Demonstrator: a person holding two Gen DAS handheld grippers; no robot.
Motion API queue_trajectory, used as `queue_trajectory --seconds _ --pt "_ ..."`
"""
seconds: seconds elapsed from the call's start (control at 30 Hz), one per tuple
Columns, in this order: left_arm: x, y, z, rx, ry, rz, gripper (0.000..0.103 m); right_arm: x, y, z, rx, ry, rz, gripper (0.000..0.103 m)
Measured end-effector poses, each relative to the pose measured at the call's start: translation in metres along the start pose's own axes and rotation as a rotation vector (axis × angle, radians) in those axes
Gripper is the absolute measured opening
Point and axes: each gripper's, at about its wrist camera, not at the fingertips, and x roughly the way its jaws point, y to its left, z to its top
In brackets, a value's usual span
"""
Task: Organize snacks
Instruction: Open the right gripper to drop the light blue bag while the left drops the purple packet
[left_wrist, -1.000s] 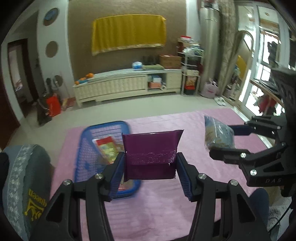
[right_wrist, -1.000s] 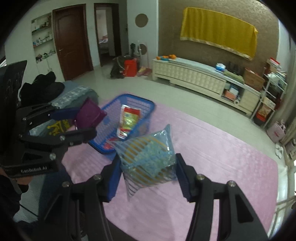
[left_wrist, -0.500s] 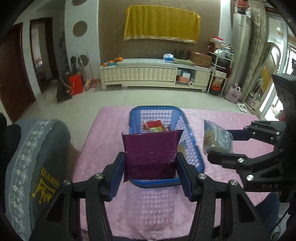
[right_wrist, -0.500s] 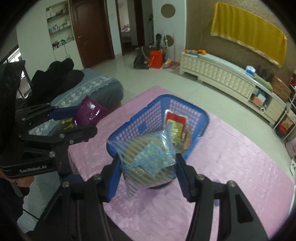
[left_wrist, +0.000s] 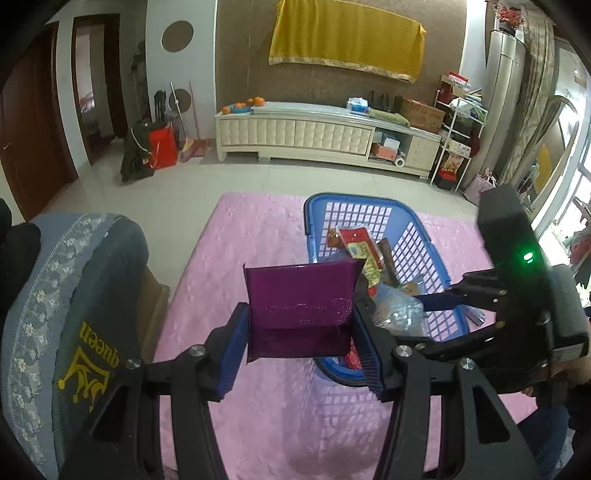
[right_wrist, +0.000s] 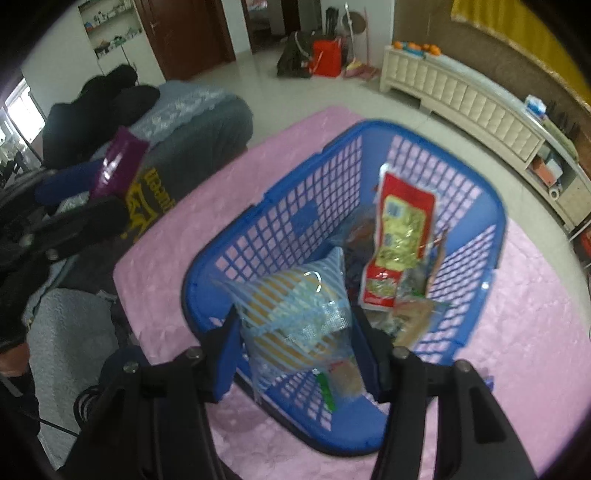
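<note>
My left gripper (left_wrist: 300, 328) is shut on a purple snack packet (left_wrist: 300, 306), held above the pink cloth just left of the blue basket (left_wrist: 349, 206). My right gripper (right_wrist: 297, 339) is shut on a clear blue-striped snack bag (right_wrist: 295, 314) and holds it over the near end of the basket (right_wrist: 498, 236), inside its rim. The basket holds a red and yellow packet (right_wrist: 400, 236) and several other snacks. The right gripper and its bag (left_wrist: 397, 314) also show in the left wrist view, over the basket.
The basket stands on a pink cloth-covered table (left_wrist: 258, 251). A grey-blue cushion with yellow lettering (left_wrist: 74, 314) lies at the table's left edge. A cream TV cabinet (left_wrist: 325, 133) stands across the tiled floor.
My right gripper has moved its striped bag forward and down over the basket. My left gripper has swung left, so the basket now sits to its right.
</note>
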Motion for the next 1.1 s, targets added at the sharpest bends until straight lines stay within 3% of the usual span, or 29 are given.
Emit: queue_trajectory --seconds 0.27,0.4,0.5,0.8,1.1 --pt "0.012 0.015 -0.005 -0.045 0.032 0.004 0.052 0.028 0.0 0.008 0.019 0.056 0.043 0.06" --pt "0.002 0.016 -0.006 -0.057 0.03 0.013 0.052 0.03 0.005 0.009 0.029 0.069 0.044 0.069" --pt "-0.004 0.012 -0.007 -0.057 0.029 0.016 0.052 0.012 0.003 0.006 0.061 0.02 0.048 0.085" --pt "-0.02 -0.023 -0.003 0.001 0.011 -0.016 0.052 -0.053 -0.016 -0.02 0.126 -0.059 -0.032 0.086" --pt "-0.007 -0.069 0.006 0.094 0.037 -0.055 0.052 -0.081 -0.053 -0.054 0.271 -0.08 -0.122 0.086"
